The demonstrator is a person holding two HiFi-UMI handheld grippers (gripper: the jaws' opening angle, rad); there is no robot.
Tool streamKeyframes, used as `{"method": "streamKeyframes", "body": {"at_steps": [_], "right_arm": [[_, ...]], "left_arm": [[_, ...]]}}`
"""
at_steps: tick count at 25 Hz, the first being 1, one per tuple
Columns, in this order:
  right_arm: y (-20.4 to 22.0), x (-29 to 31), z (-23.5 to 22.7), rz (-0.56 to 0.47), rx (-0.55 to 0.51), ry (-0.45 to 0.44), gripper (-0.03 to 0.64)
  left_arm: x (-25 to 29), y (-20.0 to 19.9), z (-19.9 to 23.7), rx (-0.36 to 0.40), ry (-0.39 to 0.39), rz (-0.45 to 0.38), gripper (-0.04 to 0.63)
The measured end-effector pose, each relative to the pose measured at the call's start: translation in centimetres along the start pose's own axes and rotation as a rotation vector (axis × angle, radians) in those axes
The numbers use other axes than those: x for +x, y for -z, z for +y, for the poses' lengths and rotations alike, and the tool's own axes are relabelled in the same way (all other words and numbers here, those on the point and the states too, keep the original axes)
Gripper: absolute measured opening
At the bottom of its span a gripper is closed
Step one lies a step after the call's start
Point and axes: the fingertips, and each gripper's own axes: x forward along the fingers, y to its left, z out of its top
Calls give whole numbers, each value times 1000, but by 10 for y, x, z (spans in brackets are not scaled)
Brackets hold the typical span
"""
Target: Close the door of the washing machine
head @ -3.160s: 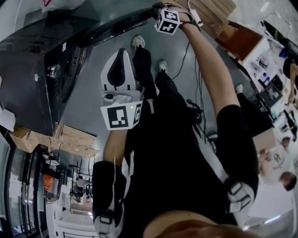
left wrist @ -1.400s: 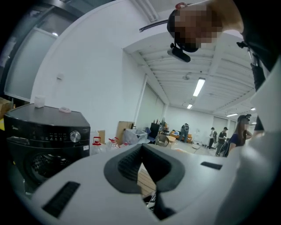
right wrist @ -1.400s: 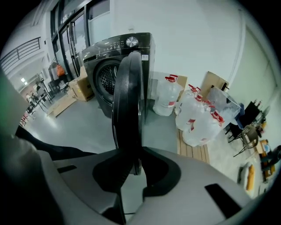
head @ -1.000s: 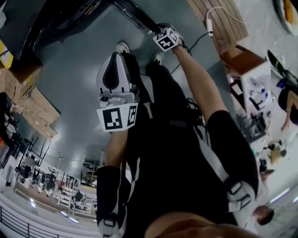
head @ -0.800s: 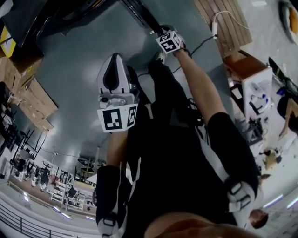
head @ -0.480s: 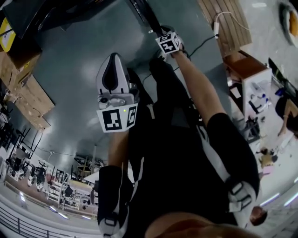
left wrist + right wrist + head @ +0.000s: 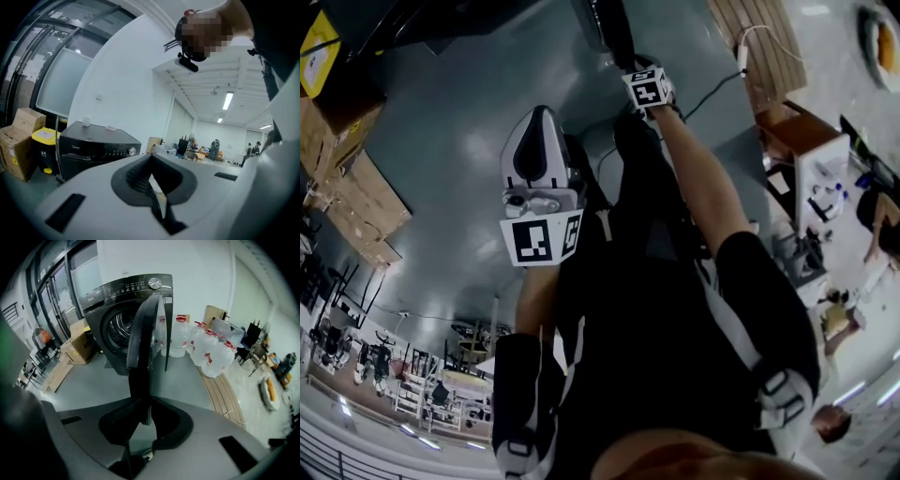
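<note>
In the right gripper view the dark washing machine stands with its drum showing, and its round door hangs out edge-on toward me. My right gripper is shut on that door's edge. In the head view the right gripper is stretched far out at the top, under its marker cube, against the dark door. My left gripper hangs in front of the person's body with its jaws shut and nothing in them. In the left gripper view the left gripper points at the washing machine, whose top and knob panel show.
Several large water bottles stand right of the machine, beside a wooden pallet with a white cable. Cardboard boxes and a yellow bin sit to its left. A cluttered table is at the right.
The door edge in the head view has swung from slanting up-left to nearly upright, with the right gripper still shut on it. The left gripper has been carried along sideways.
</note>
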Motion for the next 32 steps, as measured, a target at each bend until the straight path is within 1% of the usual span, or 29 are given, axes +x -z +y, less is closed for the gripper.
{"method": "streamKeyframes", "body": {"at_steps": [5, 9, 13, 16, 18, 22, 27, 32], "right_arm": [[-6, 8, 32, -11, 63, 31, 58], [-12, 16, 63, -22, 107, 67, 58], [-19, 24, 89, -36, 169, 88, 58], [-28, 29, 101, -54, 176, 139, 58], [-34, 32, 112, -60, 184, 143, 60], [-45, 41, 132, -68, 220, 146, 61], [-58, 52, 160, -76, 266, 152, 63], [-70, 57, 177, -74, 287, 145, 66]], "left_arm": [[-22, -5, 42, 10, 29, -4, 6], [-43, -6, 83, -4, 41, -9, 6], [-61, -7, 113, -17, 66, -28, 6], [-71, -8, 134, -9, 84, -36, 6], [-77, -11, 147, -10, 87, -45, 6], [-89, -13, 177, -27, 72, -58, 6], [-99, -13, 216, -53, 26, -68, 6], [-101, -19, 231, -70, 1, -94, 6]]}}
